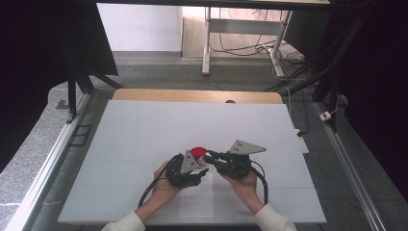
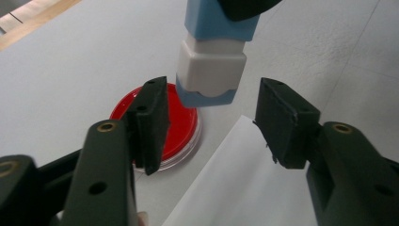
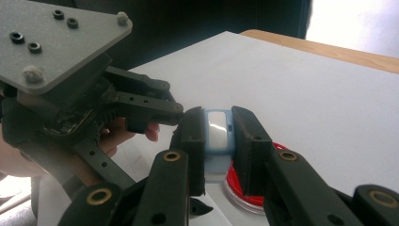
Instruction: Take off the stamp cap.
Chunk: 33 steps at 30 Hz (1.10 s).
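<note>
close over the white tabletop (image 1: 144,125), a person's two hands bring their claws together at about six o'clock, just near of centre. the right claw (image 3: 219,141) is clamped on a small blue-and-white block (image 3: 219,129), a stamp by the look of it, and holds it so that its white-capped end points at the left claw (image 2: 211,117). the grip sits on the blue body, which leaves the white end free, probably so that the other claw can take it. the left claw's pads stand half apart on either side of that white end, touching neither face, so nothing is gripped there yet. a shallow red dish (image 2: 176,127) with a clear rim, likely an ink pad, lies flat on the tabletop directly under the block, at its twelve o'clock side of the hands in the high view. a white sheet of paper (image 2: 244,179) lies just beside the dish, nearer the person, seemingly ready to take a print.
</note>
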### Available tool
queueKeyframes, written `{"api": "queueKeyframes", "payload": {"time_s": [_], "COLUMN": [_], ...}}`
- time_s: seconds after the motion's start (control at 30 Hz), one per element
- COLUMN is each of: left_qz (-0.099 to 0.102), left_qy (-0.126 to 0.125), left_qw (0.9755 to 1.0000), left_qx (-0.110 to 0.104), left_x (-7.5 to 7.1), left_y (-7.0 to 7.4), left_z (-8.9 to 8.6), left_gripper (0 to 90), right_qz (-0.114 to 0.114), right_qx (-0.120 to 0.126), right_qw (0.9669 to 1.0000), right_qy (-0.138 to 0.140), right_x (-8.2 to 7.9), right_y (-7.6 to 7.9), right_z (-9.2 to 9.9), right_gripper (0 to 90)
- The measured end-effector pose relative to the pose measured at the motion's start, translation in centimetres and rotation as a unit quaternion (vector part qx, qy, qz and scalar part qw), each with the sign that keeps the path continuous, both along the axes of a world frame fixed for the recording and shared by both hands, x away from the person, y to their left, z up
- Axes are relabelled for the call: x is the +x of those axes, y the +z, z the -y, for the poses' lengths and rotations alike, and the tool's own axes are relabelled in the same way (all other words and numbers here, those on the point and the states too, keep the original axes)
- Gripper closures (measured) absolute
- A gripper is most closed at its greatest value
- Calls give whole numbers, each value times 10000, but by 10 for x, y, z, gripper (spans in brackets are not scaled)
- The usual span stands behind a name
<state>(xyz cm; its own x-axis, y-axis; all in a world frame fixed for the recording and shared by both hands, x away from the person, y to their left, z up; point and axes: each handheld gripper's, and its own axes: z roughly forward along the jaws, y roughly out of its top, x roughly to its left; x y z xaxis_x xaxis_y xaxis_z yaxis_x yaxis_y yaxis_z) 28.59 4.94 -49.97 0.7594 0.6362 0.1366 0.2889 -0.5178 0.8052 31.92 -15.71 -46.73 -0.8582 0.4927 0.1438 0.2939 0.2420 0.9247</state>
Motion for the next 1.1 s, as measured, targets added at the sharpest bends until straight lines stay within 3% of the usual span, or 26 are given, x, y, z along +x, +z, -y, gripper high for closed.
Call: {"api": "queueKeyframes", "payload": {"time_s": [0.57, 1.1], "left_qz": [155, 217], "left_qy": [70, 79], "left_qw": [9997, 9994], "left_qx": [156, 257], "left_x": [-1, -2], "left_y": [-1, -2], "left_z": [-1, 0], "left_gripper": [624, 640], "right_qz": [-91, -129], "right_qx": [75, 134], "right_qw": [9999, 9998], "right_qy": [-31, -90], "right_x": [1, -1], "right_y": [-2, -4], "right_z": [1, 0], "right_gripper": [751, 752]}}
